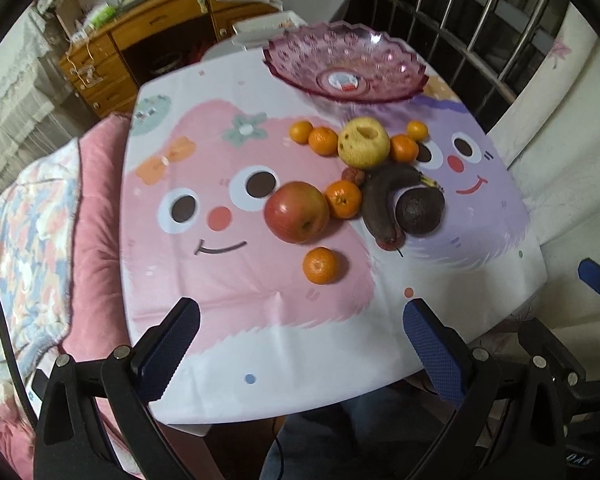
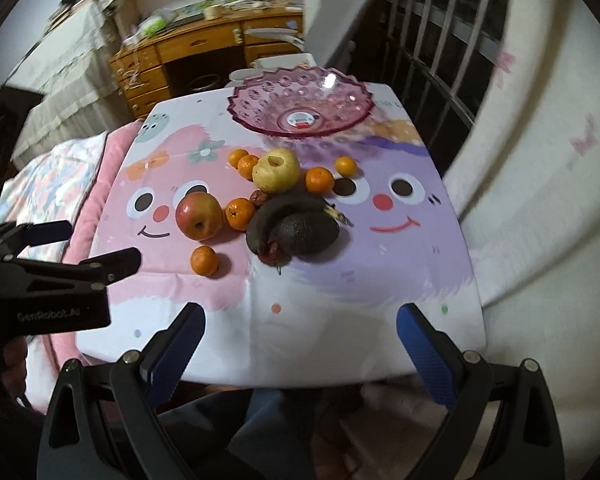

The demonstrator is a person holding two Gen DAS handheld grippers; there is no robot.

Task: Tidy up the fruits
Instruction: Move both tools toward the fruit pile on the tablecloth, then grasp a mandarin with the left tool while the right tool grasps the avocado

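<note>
A pink glass bowl (image 1: 346,64) stands empty at the table's far side, also in the right wrist view (image 2: 300,102). Before it lie a red apple (image 1: 297,212), a yellow apple (image 1: 363,143), a dark banana (image 1: 384,196), an avocado (image 1: 419,210), small lychees and several mandarins; the nearest mandarin (image 1: 320,266) lies alone. They show in the right wrist view too: red apple (image 2: 199,216), avocado (image 2: 306,232). My left gripper (image 1: 300,344) is open and empty above the near table edge. My right gripper (image 2: 300,344) is open and empty, to the left gripper's right.
The table wears a pink and purple cartoon cloth (image 1: 260,320). A pink quilt and bed (image 1: 40,240) lie to the left. A metal window grille (image 1: 480,20) and curtain are to the right. A wooden desk (image 1: 140,40) stands behind.
</note>
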